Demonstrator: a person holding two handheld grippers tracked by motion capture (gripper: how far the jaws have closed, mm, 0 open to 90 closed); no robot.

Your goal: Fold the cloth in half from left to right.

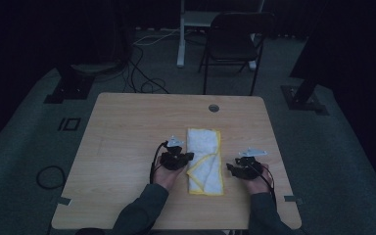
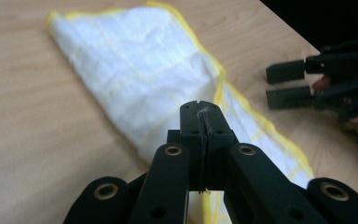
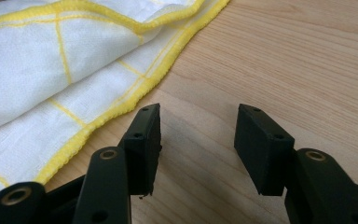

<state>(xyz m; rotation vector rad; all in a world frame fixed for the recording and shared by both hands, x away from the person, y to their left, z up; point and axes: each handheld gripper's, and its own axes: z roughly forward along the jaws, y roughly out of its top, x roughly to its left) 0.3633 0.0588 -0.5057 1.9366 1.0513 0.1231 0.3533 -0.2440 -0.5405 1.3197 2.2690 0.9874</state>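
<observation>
A white cloth [image 1: 204, 159] with yellow edging lies folded on the wooden table [image 1: 127, 127], a corner turned over into a triangle. My left gripper [image 1: 190, 156] rests at the cloth's left edge. In the left gripper view its jaws [image 2: 200, 108] are pressed together over the cloth [image 2: 140, 79], with only a few white fibres between the pads. My right gripper [image 1: 230, 169] sits just right of the cloth. Its jaws [image 3: 198, 135] stand apart over bare wood with nothing between them, and the cloth's yellow hem [image 3: 135, 93] lies close to the left one. The left gripper view also catches the right gripper [image 2: 284, 84] farther off.
A round cable hole [image 1: 213, 107] sits near the table's far edge. A dark folding chair [image 1: 235, 44] and a white stand leg [image 1: 181, 54] are beyond the table, with cables on the floor [image 1: 142, 73]. Bare tabletop stretches left of and beyond the cloth.
</observation>
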